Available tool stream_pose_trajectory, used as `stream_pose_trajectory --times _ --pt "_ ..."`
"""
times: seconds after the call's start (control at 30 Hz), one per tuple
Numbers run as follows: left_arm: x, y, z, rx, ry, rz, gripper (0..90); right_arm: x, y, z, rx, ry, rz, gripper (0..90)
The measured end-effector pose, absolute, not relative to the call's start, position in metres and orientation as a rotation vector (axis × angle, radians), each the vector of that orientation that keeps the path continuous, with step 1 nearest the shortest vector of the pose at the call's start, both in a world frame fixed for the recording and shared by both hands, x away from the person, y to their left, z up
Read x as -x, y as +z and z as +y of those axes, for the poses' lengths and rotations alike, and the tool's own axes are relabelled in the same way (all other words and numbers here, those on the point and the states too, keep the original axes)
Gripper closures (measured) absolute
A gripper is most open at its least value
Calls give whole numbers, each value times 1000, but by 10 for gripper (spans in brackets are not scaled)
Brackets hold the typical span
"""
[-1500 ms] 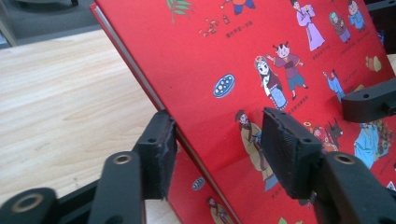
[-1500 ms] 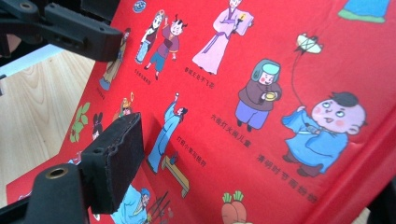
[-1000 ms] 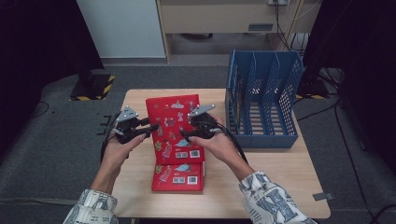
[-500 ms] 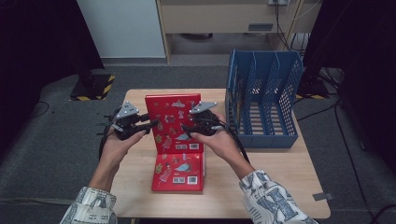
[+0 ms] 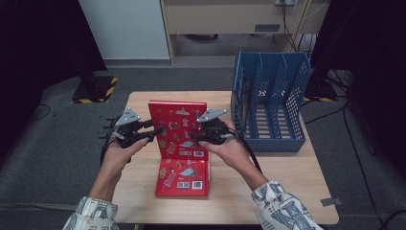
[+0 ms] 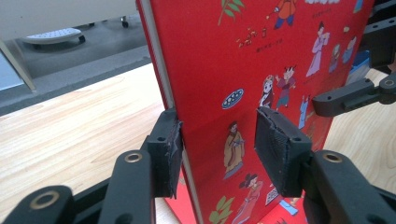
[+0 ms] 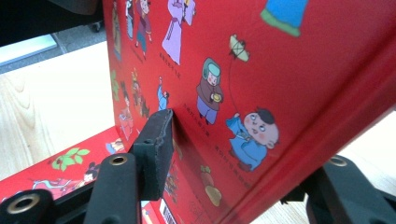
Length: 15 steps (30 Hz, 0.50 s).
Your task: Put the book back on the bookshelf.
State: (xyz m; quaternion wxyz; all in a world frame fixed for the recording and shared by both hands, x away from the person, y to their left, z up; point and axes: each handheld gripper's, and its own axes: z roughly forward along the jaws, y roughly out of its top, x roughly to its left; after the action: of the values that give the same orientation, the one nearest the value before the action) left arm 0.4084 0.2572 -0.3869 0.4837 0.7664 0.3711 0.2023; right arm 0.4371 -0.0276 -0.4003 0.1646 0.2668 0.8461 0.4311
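A red picture book [image 5: 177, 127] stands upright on the table, held from both sides. My left gripper [image 5: 155, 130] is shut on its left edge; in the left gripper view [image 6: 219, 144] the pads [image 6: 282, 149] press both faces of the cover [image 6: 261, 56]. My right gripper [image 5: 194, 136] holds the right edge. Its jaws have just been closing with the book between them. In the right gripper view [image 7: 243, 168] one pad [image 7: 156, 140] touches the cover [image 7: 289, 70] and the other jaw is behind the book. A second red book [image 5: 184, 177] lies flat in front.
A blue slotted file rack [image 5: 270, 100] stands at the table's right rear, close to my right hand. Bare wood of the table [image 5: 139, 103] shows left of and behind the books. Cables trail from both grippers toward the person.
The right gripper's jaws have narrowed onto the upright book's right edge, and that hand has dropped slightly. The left gripper and both books stay where they were.
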Motion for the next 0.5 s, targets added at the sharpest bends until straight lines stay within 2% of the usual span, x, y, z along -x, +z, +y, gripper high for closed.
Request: stream_pose_trajectory --times 0.27,0.5 --pt "-404 -386 253 -1881 495 893 456 -427 -399 -32 -745 1257 2420 544" --pt "-407 -387 253 -1882 483 883 451 -415 -396 -32 -711 1281 2442 605"
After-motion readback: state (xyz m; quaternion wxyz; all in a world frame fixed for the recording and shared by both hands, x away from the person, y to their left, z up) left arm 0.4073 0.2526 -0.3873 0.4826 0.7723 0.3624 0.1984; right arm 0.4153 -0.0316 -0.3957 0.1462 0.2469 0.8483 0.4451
